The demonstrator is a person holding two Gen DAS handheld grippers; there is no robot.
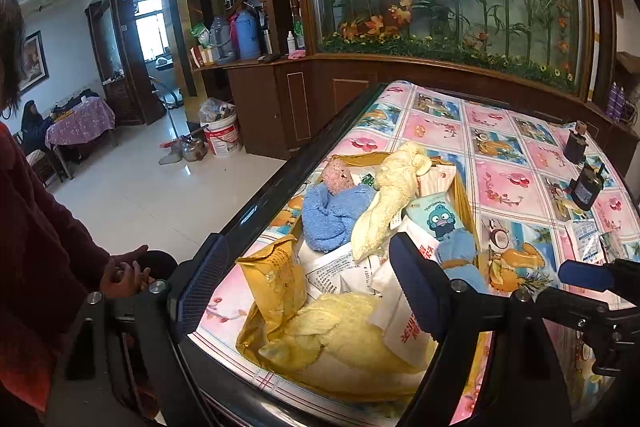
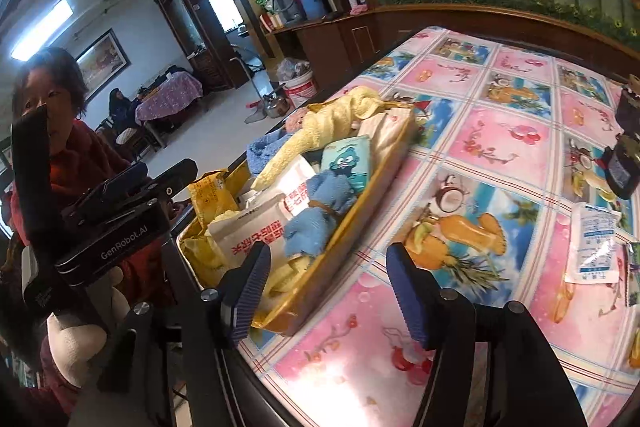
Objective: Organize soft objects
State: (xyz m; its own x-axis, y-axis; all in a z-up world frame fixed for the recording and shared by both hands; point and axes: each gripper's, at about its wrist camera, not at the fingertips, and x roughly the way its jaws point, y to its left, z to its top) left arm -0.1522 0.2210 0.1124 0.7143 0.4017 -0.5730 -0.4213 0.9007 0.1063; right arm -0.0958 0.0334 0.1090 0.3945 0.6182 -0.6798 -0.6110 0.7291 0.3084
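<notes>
Towels (image 1: 376, 203) half-bury packets in the tray (image 2: 344, 247); both tools (image 1: 308, 291) (image 2: 328, 287) gape empty.

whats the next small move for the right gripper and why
Probably swing the open right gripper right toward the white sachet lying loose on the tablecloth; the yellow tray already holds the towels and packets, and both grippers are empty.

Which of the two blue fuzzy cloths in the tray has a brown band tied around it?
The smaller blue cloth at the tray's right side, below the cartoon-face packet. The bigger blue towel by the pink plush shows no band.
</notes>
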